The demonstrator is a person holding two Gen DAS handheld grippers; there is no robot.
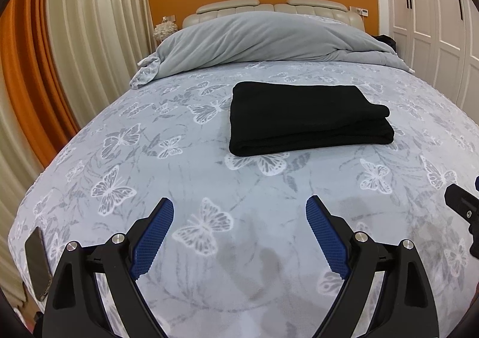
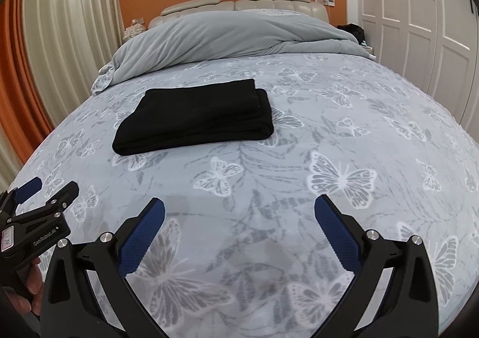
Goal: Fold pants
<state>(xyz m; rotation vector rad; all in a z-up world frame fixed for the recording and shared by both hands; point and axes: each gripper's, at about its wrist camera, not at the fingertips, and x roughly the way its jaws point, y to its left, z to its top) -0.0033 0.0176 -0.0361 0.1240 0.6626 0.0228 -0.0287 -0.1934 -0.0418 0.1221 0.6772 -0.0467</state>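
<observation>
Pants point(image 1: 308, 118) lying folded, black, neat layered rectangle, mid-frame on bed point(image 1: 191, 176). Left gripper point(image 1: 239, 206) gaping wide, holding nothing, hovering low in frame, well apart from pants. Right gripper point(image 2: 239, 206) likewise spread wide, grasping nothing. Duvet point(image 1: 254, 36) bunching at top.

Mostly soft cloth on the bed, hard plastic + metal on the tools.
Pants point(image 1: 305, 116): black matt knit-like cloth, folded. Bed cover point(image 1: 185, 176): grey-blue fleecy cloth w/ white butterfly print. Duvet point(image 1: 257, 39): plain grey soft cloth. Headboard point(image 1: 269, 7): cream padded leather-look, slight sheen. Left gripper point(image 1: 239, 206) & right gripper point(image 2: 239, 206): matt black plastic arms, blue textured pads point(image 1: 152, 236), shiny metal screw heads. Phone point(image 1: 37, 263): glossy.
</observation>
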